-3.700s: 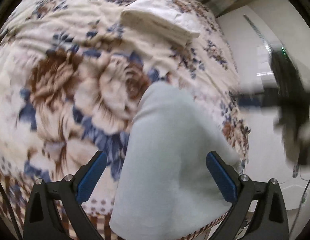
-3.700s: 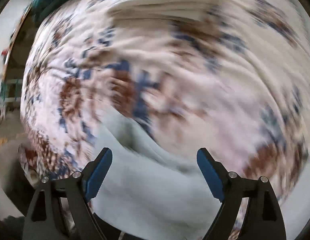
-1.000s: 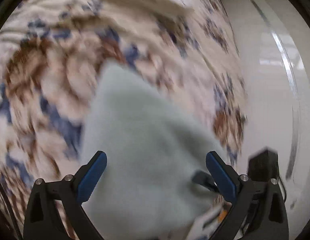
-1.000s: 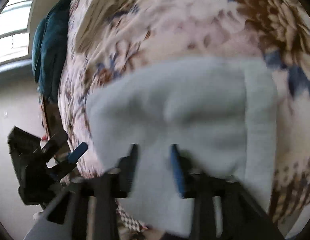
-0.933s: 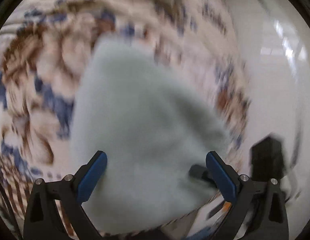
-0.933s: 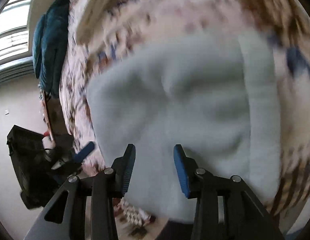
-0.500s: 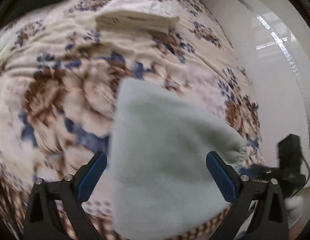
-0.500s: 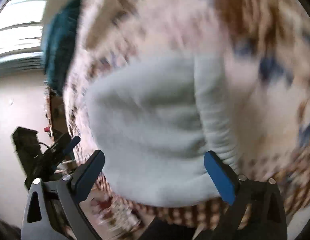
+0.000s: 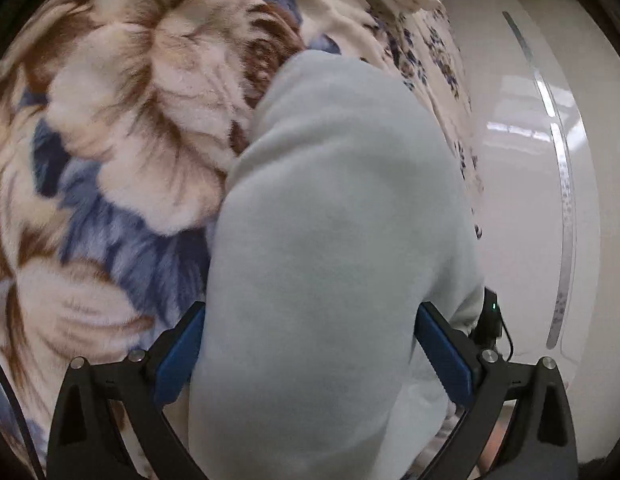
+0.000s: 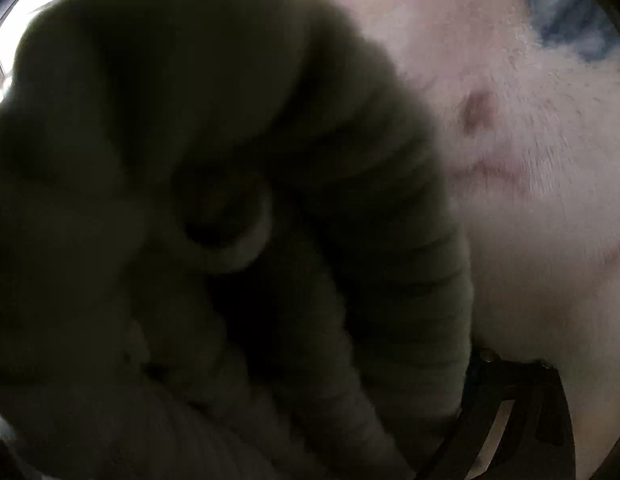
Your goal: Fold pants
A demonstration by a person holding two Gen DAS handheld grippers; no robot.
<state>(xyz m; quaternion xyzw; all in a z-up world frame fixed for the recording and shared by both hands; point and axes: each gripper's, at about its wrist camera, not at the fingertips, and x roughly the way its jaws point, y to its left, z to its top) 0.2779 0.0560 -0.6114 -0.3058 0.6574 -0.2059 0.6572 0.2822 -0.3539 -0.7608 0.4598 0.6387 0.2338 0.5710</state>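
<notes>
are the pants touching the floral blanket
Touching. In the left wrist view the pale blue pants lie directly on the floral blanket, with no gap along their left edge.

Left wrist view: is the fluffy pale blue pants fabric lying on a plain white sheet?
No, the pale blue fleece pants lie on a brown-and-blue flowered blanket.

Dark, blurred pants [image 10: 213,216] fill the view between my right fingers, hiding the left one; in my left view, the pants' near end is cut off.
</notes>
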